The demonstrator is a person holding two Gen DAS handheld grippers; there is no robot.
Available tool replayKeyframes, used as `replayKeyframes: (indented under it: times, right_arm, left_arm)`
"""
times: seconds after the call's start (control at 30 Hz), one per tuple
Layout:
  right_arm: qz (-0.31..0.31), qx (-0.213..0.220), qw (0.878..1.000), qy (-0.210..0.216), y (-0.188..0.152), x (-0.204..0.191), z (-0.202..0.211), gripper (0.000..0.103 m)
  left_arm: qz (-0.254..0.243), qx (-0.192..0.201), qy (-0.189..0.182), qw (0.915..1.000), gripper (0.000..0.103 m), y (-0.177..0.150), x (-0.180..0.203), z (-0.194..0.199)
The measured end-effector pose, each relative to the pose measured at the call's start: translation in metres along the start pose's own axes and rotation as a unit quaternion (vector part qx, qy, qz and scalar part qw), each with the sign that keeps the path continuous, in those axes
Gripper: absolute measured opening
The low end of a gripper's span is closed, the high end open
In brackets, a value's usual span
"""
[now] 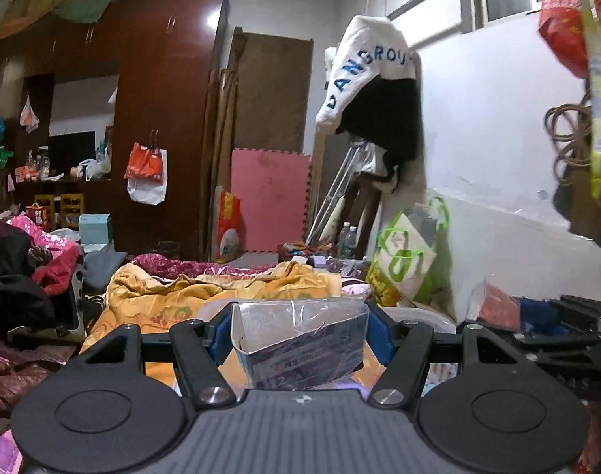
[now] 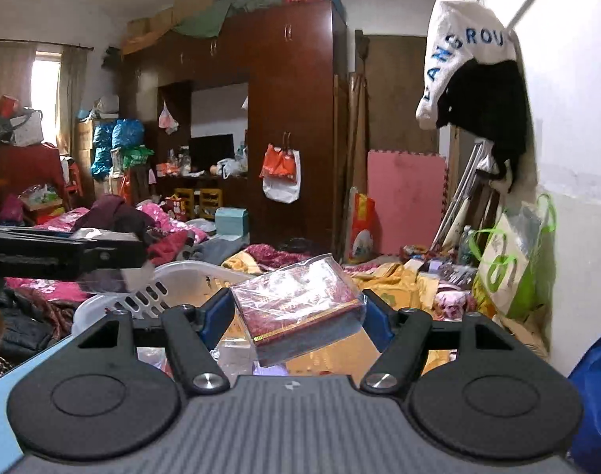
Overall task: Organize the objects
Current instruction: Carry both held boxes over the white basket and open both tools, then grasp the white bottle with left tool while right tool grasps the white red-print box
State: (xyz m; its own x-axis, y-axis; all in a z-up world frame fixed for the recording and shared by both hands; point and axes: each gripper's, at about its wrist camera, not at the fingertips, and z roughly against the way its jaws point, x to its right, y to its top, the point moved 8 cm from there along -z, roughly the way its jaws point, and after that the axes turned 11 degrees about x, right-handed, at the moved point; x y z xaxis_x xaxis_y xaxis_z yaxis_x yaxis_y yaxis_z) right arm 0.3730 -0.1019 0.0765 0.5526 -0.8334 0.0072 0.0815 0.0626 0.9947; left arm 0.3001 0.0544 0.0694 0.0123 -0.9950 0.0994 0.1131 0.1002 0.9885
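Boxes are lifted above the bed: your left tool (image 1: pixel 299 333) pinches the purple box (image 1: pixel 304 349), your right tool (image 2: pixel 298 314) pinches the red box (image 2: pixel 300 310), with the white basket (image 2: pixel 190 280) lying front-left of it.

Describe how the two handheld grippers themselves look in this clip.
Both match: the left gripper and right gripper have blue finger pads on black linkage arms with silver pivot bolts, two round black discs, and a ribbed grey body with a small round logo. No sleeves or cables visible.
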Motion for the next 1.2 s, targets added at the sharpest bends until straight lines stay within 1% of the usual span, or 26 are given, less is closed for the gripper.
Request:
replayKeyframes:
  times: [0.07, 0.1, 0.13, 0.17, 0.2, 0.23, 0.27, 0.33, 0.47, 0.53, 0.6, 0.63, 0.7, 0.8, 0.9, 0.97, 1.07, 1.17, 1.2]
  right_arm:
    - [-0.001, -0.007, 1.000, 0.010, -0.005, 0.000, -0.008, 0.073]
    - [0.003, -0.007, 1.000, 0.009, -0.007, -0.002, -0.008, 0.076]
    - [0.008, -0.007, 1.000, 0.007, -0.009, -0.003, -0.011, 0.081]
    - [0.012, -0.008, 1.000, 0.006, -0.012, -0.006, -0.008, 0.095]
    - [0.012, -0.008, 1.000, 0.004, -0.015, -0.008, -0.005, 0.103]
    - [0.010, -0.003, 1.000, 0.006, -0.015, -0.009, -0.002, 0.103]
    - [0.008, 0.000, 1.000, 0.012, -0.015, -0.011, 0.003, 0.103]
    - [0.003, 0.006, 1.000, 0.018, -0.015, -0.012, 0.015, 0.103]
    - [-0.008, 0.021, 0.999, 0.037, -0.016, -0.020, 0.044, 0.103]
    - [0.003, 0.028, 0.999, 0.045, -0.018, -0.026, 0.057, 0.103]
    - [0.010, 0.032, 0.998, 0.045, -0.024, -0.032, 0.070, 0.103]
    - [0.011, 0.031, 0.998, 0.045, -0.028, -0.036, 0.077, 0.103]
    - [0.016, 0.022, 0.999, 0.031, -0.039, -0.041, 0.089, 0.103]
    - [0.023, 0.014, 0.999, 0.024, -0.055, -0.051, 0.101, 0.103]
    - [0.033, 0.012, 0.999, 0.022, -0.068, -0.062, 0.109, 0.103]
    - [0.030, 0.009, 0.999, 0.023, -0.073, -0.066, 0.111, 0.103]
    - [0.029, 0.004, 0.999, 0.024, -0.082, -0.068, 0.112, 0.103]
    - [0.031, -0.004, 0.999, 0.017, -0.094, -0.072, 0.114, 0.103]
    - [0.029, -0.008, 0.999, 0.016, -0.097, -0.071, 0.113, 0.103]
  left_arm:
    - [-0.022, 0.009, 0.008, 0.9997, 0.069, -0.004, 0.002, -0.012]
    - [-0.035, 0.018, 0.012, 0.9992, 0.070, -0.006, 0.003, -0.019]
    - [-0.047, 0.023, 0.020, 0.9984, 0.076, -0.008, 0.004, -0.023]
    - [-0.059, 0.023, 0.035, 0.9974, 0.080, -0.009, 0.004, -0.027]
    - [-0.065, 0.019, 0.052, 0.9964, 0.084, -0.012, 0.003, -0.028]
    - [-0.067, 0.016, 0.055, 0.9961, 0.084, -0.014, 0.003, -0.027]
    - [-0.068, 0.016, 0.047, 0.9965, 0.084, -0.016, 0.004, -0.024]
    - [-0.069, 0.031, 0.030, 0.9967, 0.086, -0.016, 0.008, -0.012]
    - [-0.076, 0.065, 0.018, 0.9948, 0.092, -0.012, 0.015, 0.019]
    - [-0.079, 0.081, 0.010, 0.9935, 0.098, -0.013, 0.021, 0.039]
    - [-0.079, 0.087, 0.001, 0.9930, 0.099, -0.018, 0.025, 0.056]
    - [-0.072, 0.085, -0.008, 0.9938, 0.101, -0.023, 0.026, 0.066]
    - [-0.051, 0.077, -0.036, 0.9951, 0.103, -0.037, 0.025, 0.087]
    - [-0.039, 0.073, -0.056, 0.9950, 0.103, -0.059, 0.018, 0.113]
    - [-0.030, 0.074, -0.044, 0.9959, 0.103, -0.077, 0.006, 0.132]
    - [-0.036, 0.064, -0.041, 0.9965, 0.103, -0.086, 0.000, 0.138]
    - [-0.051, 0.025, -0.032, 0.9979, 0.103, -0.106, -0.010, 0.141]
    - [-0.049, 0.002, -0.013, 0.9987, 0.103, -0.122, -0.024, 0.144]
    - [-0.046, -0.005, -0.014, 0.9988, 0.103, -0.126, -0.027, 0.143]
